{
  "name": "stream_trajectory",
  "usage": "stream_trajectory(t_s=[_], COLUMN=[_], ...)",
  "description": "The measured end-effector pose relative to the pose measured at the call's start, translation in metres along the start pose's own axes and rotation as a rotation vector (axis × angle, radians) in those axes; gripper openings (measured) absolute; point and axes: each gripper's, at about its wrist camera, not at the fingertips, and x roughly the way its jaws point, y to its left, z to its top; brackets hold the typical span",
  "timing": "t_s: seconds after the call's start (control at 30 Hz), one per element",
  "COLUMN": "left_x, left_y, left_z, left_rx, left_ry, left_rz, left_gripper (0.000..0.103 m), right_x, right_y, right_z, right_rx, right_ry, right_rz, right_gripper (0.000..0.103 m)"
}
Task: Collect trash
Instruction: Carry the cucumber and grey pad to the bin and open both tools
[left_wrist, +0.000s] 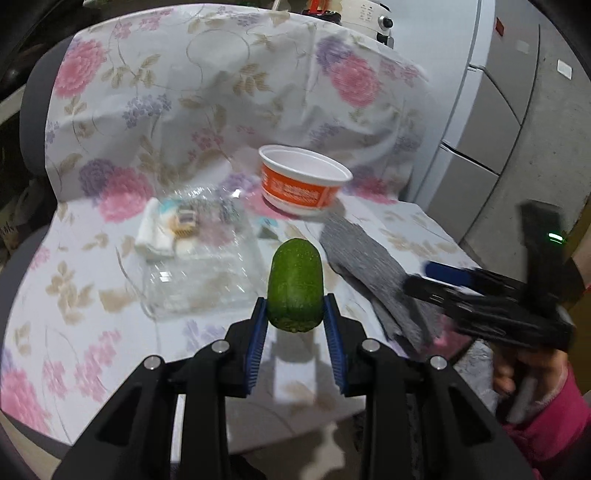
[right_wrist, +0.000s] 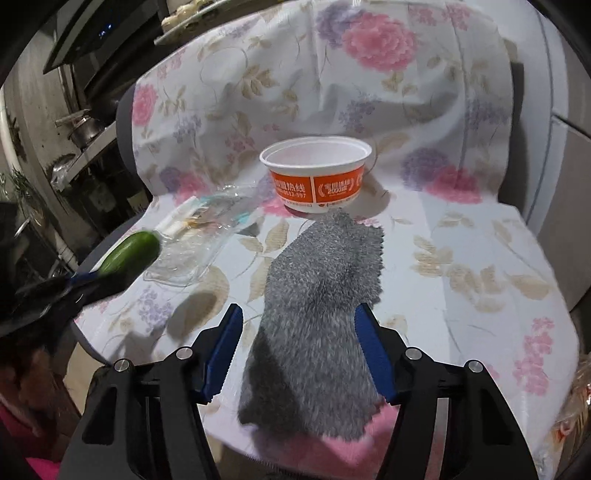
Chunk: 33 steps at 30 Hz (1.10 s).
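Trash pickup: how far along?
Nothing collected yet: the orange bowl sits empty. The left gripper holds the green cucumber piece. The right gripper is open over the grey cloth. The clear plastic wrapper remains.

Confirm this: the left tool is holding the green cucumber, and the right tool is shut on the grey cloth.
Not quite. The left tool does hold the green cucumber, but the right tool is open, its fingers on either side of the grey cloth, as the right wrist view shows.
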Motion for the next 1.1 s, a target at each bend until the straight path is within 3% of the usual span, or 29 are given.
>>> stream_trajectory(t_s=[0.1,0.13,0.27,0.43,0.53,0.73,0.93,1.1], left_x=[-0.001,-0.002,-0.011,-0.039,-0.056,-0.058,-0.048,-0.035], left_y=[-0.004,-0.004,-0.002,-0.014,-0.029,-0.074,-0.129,-0.184], left_z=[-0.007,-0.008,-0.01,-0.004,0.0,-0.005,-0.018,-0.027], left_rx=[-0.006,-0.011,-0.027,-0.023,0.009,0.084,0.211,0.319], left_ry=[0.008,0.004,-0.013,-0.058,-0.12,-0.131,-0.1,-0.075], left_rz=[0.04,0.06,0.118,0.058,0.007,-0.062,-0.125,-0.226], left_gripper=[0.029,0.029,0.029,0.029,0.029,0.029,0.029,0.029], right_x=[0.022,0.021,-0.023,-0.082,-0.115,-0.145,-0.177,-0.213], right_y=[0.005,0.007,0.024,0.024,0.032,0.026,-0.008,-0.035], right_z=[0.002,0.002,0.005,0.019,0.021,-0.002,-0.045,-0.082], right_rx=[-0.018,-0.018,-0.035,0.012,-0.036,-0.027,0.071,0.161], right_ry=[0.06,0.052,-0.116,-0.241,-0.328,-0.329,-0.321,-0.321], right_rz=[-0.049,-0.059,-0.107,-0.032,-0.075,-0.127,-0.211,-0.302], right_gripper=[0.014,0.011,0.009,0.009,0.009,0.009,0.01,0.01])
